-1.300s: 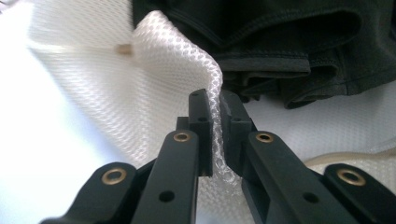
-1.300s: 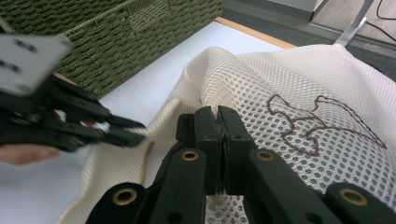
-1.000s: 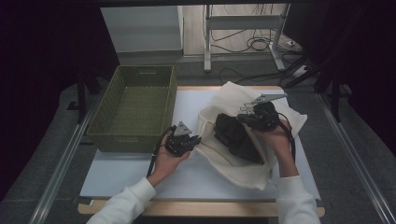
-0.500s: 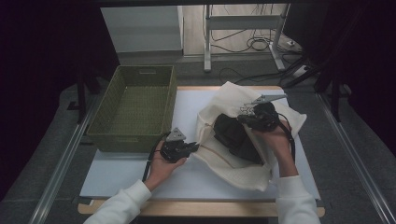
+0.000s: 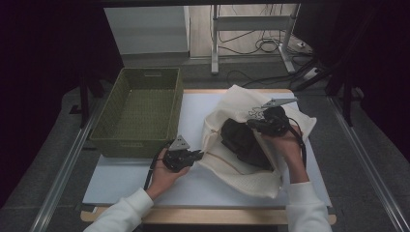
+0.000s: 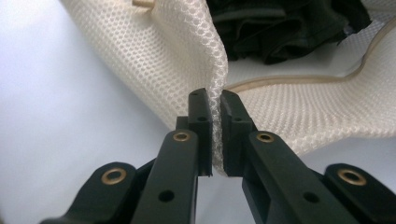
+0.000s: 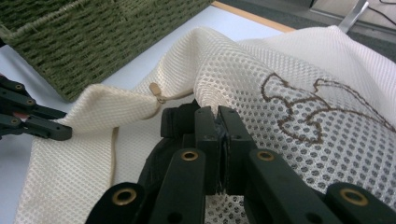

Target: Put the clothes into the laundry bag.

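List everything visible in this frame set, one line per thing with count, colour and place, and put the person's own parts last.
mesh bag: 1, cream, on the right half of the table, mouth open, edges pinched by both grippers
dark garment: 1, black, bunched inside the bag
basket: 1, olive green woven, left rear of the table
table: 1, white top with wooden edge
floor cables: several, black, behind the table
left gripper: 1, black, shut on the bag's near edge
right gripper: 1, black, shut on the bag's mesh
sleeves: 2, white, bottom of the high view
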Action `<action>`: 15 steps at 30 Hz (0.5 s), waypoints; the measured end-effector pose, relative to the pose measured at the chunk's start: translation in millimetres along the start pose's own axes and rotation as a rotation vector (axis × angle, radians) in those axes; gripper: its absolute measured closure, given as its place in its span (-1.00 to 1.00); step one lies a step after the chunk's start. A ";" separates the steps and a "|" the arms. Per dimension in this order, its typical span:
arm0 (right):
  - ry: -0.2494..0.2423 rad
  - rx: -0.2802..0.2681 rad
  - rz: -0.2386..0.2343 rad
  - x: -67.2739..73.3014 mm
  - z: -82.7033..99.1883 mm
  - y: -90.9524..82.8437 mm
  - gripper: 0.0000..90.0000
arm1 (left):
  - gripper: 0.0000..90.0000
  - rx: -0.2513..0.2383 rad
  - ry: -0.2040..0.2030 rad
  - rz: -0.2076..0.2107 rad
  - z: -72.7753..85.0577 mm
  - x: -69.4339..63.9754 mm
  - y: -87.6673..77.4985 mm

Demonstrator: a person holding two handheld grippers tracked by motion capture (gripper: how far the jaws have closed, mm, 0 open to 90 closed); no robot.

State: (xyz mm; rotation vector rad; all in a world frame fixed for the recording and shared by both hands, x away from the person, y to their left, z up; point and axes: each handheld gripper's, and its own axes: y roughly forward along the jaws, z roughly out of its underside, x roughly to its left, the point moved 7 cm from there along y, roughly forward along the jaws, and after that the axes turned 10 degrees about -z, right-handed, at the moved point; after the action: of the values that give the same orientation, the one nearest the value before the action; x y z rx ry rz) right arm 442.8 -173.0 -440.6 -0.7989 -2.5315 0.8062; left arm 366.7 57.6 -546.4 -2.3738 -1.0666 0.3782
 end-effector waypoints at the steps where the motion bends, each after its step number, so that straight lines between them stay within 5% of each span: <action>1: 0.000 0.000 0.000 0.0 0.0 0.0 0.95 | 0.90 0.003 -0.004 -0.002 2.4 1.0 -0.4; 15: 0.000 0.018 -0.005 0.3 3.1 3.2 0.94 | 0.90 0.047 -0.030 -0.010 26.1 3.1 -0.6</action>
State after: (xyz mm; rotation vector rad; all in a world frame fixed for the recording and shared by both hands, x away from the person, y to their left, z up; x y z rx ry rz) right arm 442.3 -171.9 -444.8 -0.7861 -2.5221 0.8261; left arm 356.9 69.0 -567.9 -2.3270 -1.0716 0.4319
